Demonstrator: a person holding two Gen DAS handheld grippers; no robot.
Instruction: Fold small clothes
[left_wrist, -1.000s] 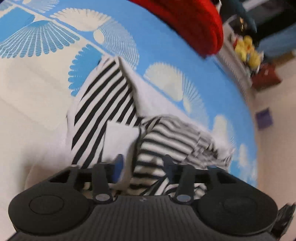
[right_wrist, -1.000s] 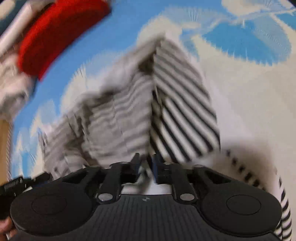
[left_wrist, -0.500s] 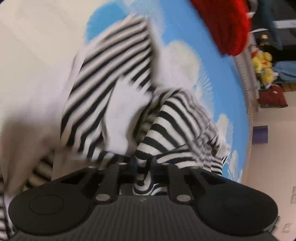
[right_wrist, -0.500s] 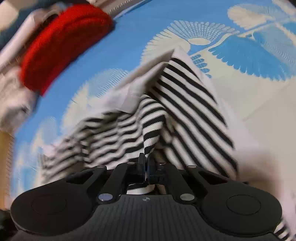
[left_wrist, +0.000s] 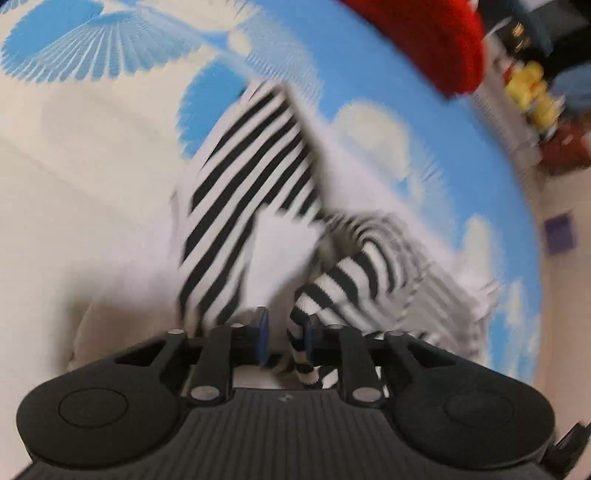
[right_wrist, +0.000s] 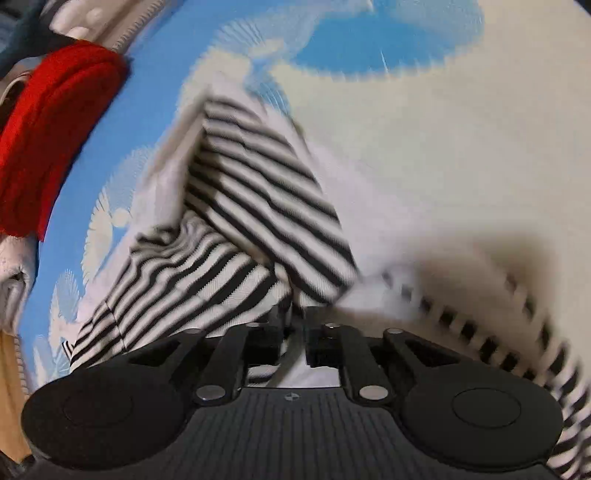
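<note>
The black-and-white striped garment lies crumpled on the blue-and-cream patterned sheet. A red knit item lies beyond it, yellow toys farther off. Left tongs and right tongs have just opened slightly, striped cloth loose between each. No writing is legible.

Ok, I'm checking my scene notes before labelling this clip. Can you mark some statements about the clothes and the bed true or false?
1. The striped garment is black and white. True.
2. The red item lies on top of the striped garment. False: it lies apart from it, near the sheet's far edge.
3. The sheet is blue with pale fan-like patterns. True.
4. The striped garment lies flat in a neat rectangle. False: it is bunched and rumpled, with part of it raised.
</note>
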